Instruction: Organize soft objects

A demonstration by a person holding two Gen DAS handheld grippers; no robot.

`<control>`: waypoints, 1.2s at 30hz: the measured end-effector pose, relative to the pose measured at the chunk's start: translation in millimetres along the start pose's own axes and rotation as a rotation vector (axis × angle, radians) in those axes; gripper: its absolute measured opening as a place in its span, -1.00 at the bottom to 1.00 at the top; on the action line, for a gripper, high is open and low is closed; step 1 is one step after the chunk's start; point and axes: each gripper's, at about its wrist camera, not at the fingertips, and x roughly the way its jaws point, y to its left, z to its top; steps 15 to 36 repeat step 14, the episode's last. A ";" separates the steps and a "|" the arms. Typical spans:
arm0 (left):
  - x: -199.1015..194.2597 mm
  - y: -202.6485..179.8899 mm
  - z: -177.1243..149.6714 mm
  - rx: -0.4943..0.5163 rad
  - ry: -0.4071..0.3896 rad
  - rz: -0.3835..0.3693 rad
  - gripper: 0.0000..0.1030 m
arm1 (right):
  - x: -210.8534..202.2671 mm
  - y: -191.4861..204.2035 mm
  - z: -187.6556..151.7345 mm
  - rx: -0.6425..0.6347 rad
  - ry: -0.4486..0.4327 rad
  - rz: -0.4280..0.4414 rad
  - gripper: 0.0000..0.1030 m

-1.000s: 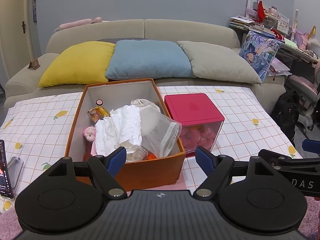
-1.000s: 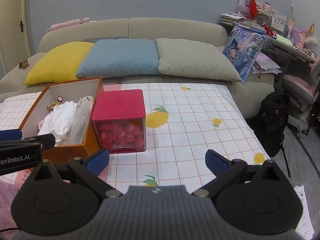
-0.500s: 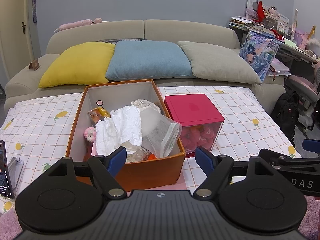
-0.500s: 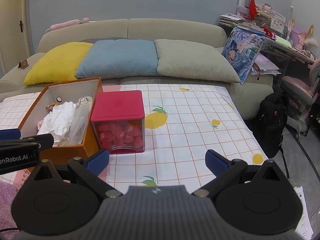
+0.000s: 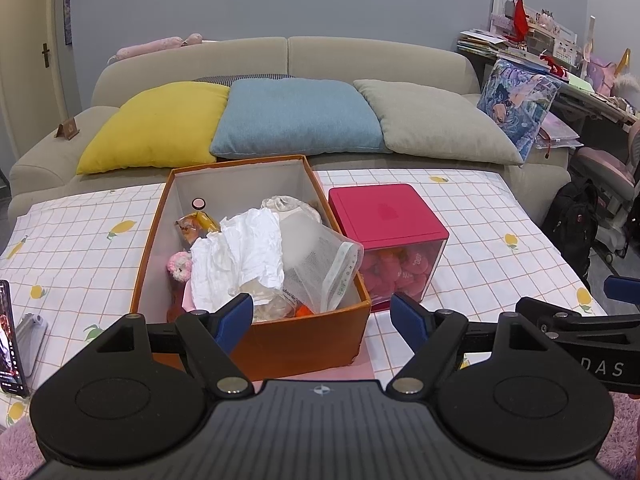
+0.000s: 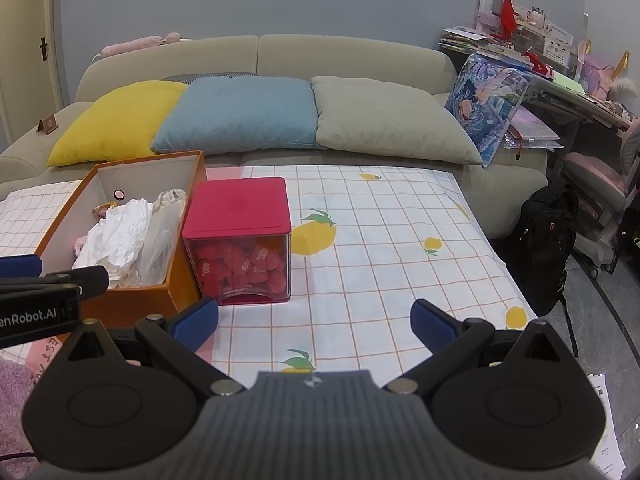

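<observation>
left tool (image 5: 322, 316): fingers apart, empty, just short of box front
right tool (image 6: 314, 326): fingers apart, empty, above worktop (image 6: 384, 240)
box (image 5: 308, 338): orange, open, white cloth (image 5: 236, 256) inside
red bin (image 6: 240, 236): touching box, 3 o'clock side, lid on

Both wrist cameras looked forward over the table toward the sofa (image 5: 280, 60), the left nearer the orange box (image 5: 304, 340), both sharing the red-lidded box (image 6: 240, 208).

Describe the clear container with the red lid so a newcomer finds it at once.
Start at the lemon-print tablecloth in front of the sofa. Beside the open orange box, on its right, stands the clear cube container. Only it has a solid red lid and red plush pieces showing through its walls.
</observation>
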 end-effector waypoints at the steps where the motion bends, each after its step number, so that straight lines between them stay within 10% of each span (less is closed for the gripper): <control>1: 0.0 -0.2 0.1 0.001 -0.001 0.000 0.77 | -0.1 0.0 0.0 0.000 -0.001 0.000 0.94; 36: 0.5 2.5 -1.8 -0.002 -0.005 -0.003 0.77 | 0.1 0.5 0.0 -0.001 0.000 -0.001 0.94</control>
